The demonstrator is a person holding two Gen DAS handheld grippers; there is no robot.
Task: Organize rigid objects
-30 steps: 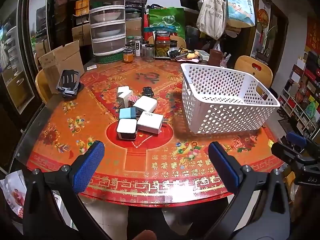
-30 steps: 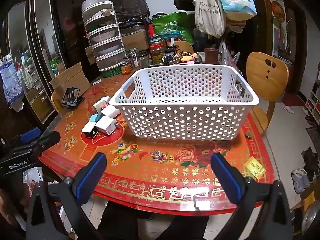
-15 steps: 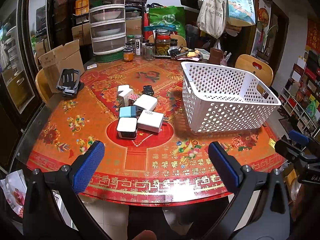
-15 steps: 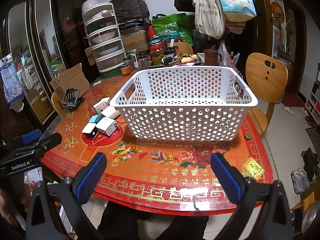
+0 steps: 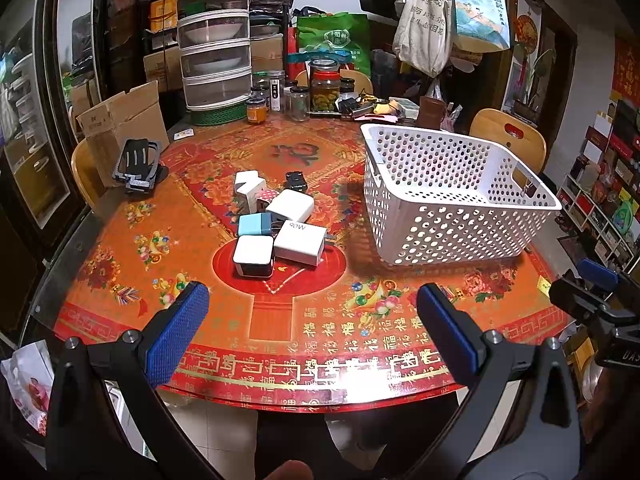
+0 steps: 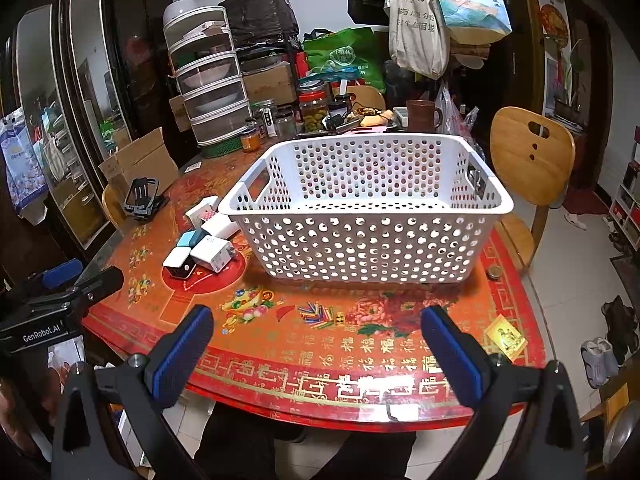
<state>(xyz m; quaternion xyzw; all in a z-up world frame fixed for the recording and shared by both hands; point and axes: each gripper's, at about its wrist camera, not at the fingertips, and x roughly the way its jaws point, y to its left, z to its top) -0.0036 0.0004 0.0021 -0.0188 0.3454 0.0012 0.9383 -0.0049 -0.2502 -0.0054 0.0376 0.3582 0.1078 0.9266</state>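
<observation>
A cluster of small charger blocks (image 5: 276, 220) lies mid-table: white ones, a light blue one (image 5: 255, 225), a small black one (image 5: 296, 179). The cluster also shows in the right wrist view (image 6: 200, 246). An empty white perforated basket (image 5: 452, 216) stands to their right, also in the right wrist view (image 6: 368, 240). My left gripper (image 5: 312, 332) is open and empty above the table's near edge, short of the chargers. My right gripper (image 6: 316, 350) is open and empty, in front of the basket.
A black phone stand (image 5: 138, 164) and a cardboard box (image 5: 124, 120) sit at the left. Stacked food covers (image 5: 216, 44), jars (image 5: 325, 86) and clutter line the far edge. A wooden chair (image 6: 528, 168) stands behind the basket. The round table (image 5: 320, 360) has a red patterned top.
Both grippers have drawn back slightly from the table; the chargers and basket look a little farther away. Nothing on the table has moved.
</observation>
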